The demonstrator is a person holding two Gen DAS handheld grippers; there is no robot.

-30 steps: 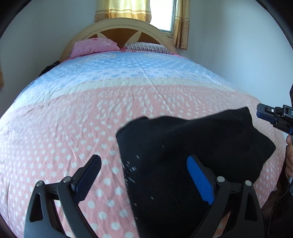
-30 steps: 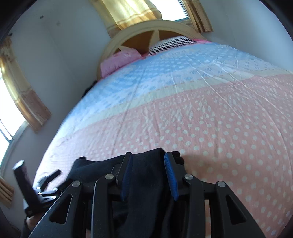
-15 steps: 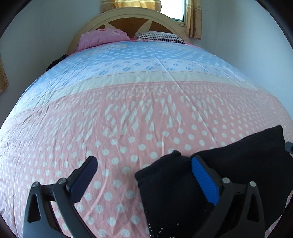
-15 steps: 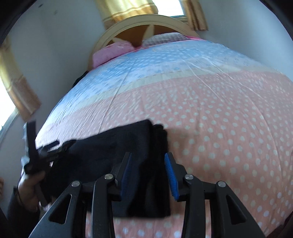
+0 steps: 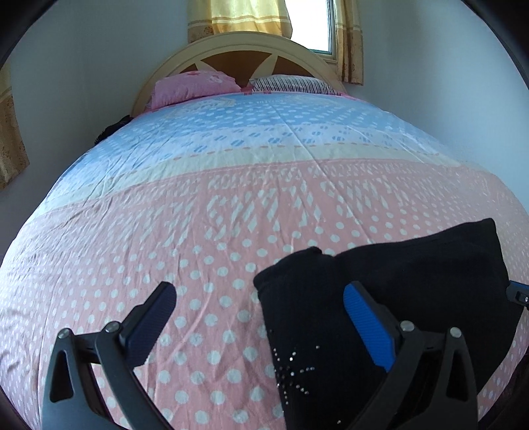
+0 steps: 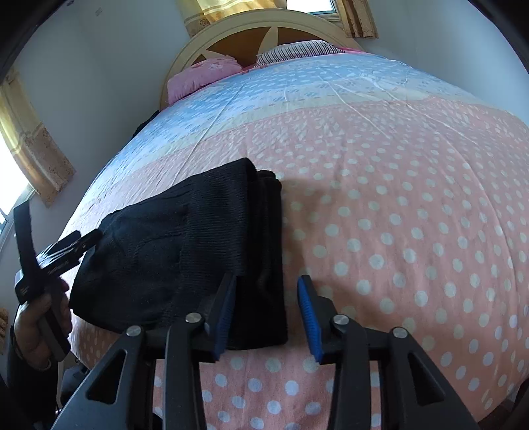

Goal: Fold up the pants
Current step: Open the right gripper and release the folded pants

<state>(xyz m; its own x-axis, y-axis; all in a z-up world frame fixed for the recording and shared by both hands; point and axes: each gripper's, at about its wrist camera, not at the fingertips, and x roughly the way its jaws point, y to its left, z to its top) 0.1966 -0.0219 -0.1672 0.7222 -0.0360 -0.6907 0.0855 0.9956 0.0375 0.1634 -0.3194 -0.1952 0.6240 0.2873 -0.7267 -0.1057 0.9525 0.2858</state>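
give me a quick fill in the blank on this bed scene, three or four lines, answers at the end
1. The folded pants lying on the bedspread are ____ in colour.
2. The pink pillow sits beside a ____ pillow at the headboard.
3. The right gripper is ____, with nothing between its pads.
4. The dots on the pink part of the bedspread are ____.

Missing words: black; striped; open; white

Home bedroom, dotted pink-and-blue quilt (image 5: 231, 205) on bed, arched headboard (image 5: 241, 49), pillows (image 5: 191, 87), curtained window (image 5: 307, 23)
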